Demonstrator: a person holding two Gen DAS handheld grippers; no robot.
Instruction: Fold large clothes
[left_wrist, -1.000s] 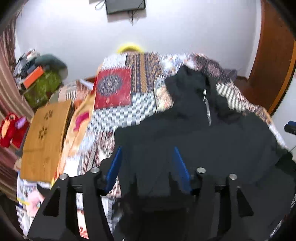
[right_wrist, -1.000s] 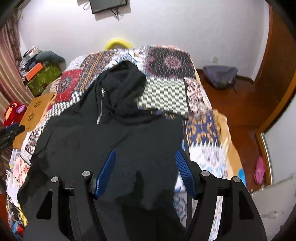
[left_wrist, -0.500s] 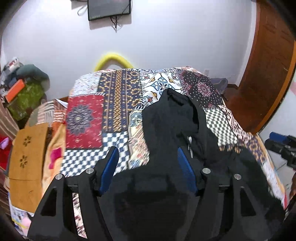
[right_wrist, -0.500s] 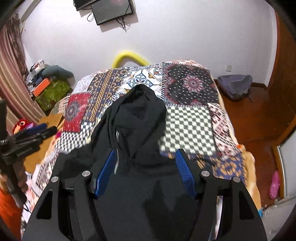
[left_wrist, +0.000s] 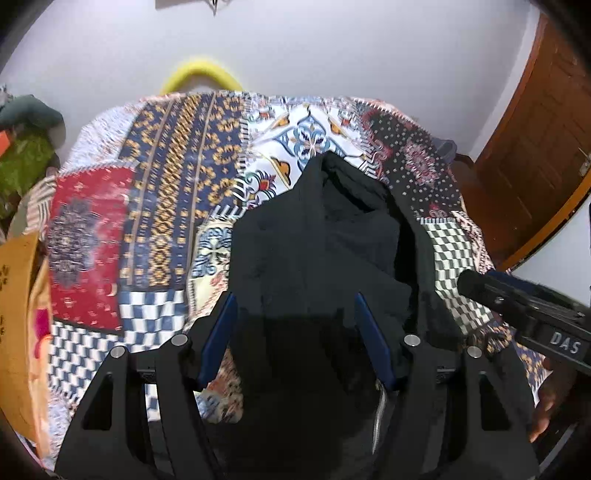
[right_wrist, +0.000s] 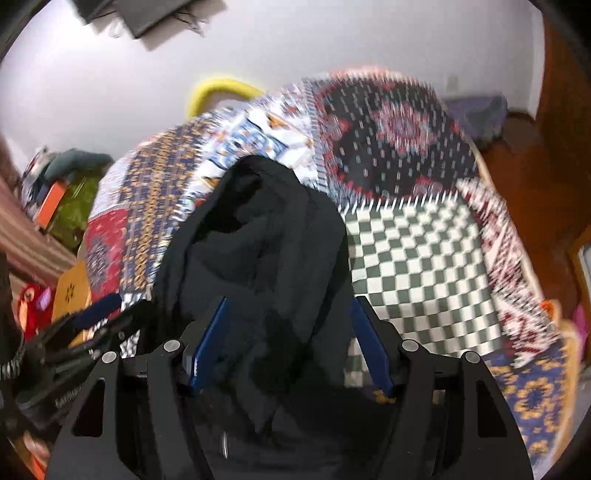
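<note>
The black hooded jacket (left_wrist: 317, 258) lies lengthwise on the bed, its long axis running from the near edge toward the white wall at the head. The hood (right_wrist: 258, 206) points away, up the bed, and the body spreads toward the two grippers at the foot. The cloth is plain black, soft and rumpled, bunched into folds around the hood opening, and a short silvery zipper piece (left_wrist: 380, 413) shows low down near the front edge. It rests on a patchwork bedspread (left_wrist: 166, 192) of red, navy, white and checkered squares.

The left gripper (left_wrist: 297, 339) has its blue-padded fingers (left_wrist: 219, 339) spread wide, with black fabric filling the space between them; whether it grips the cloth I cannot tell, since the pads stand clear of each other. The right gripper (right_wrist: 290, 339) is likewise wide apart over the jacket, its blue pads (right_wrist: 369, 343) flanking a heap of cloth, and no pinch is visible. That view is blurred.

A yellow curved hoop (left_wrist: 201, 70) stands behind the bed against the wall, and a brown wooden door (left_wrist: 535, 147) is at the right.
</note>
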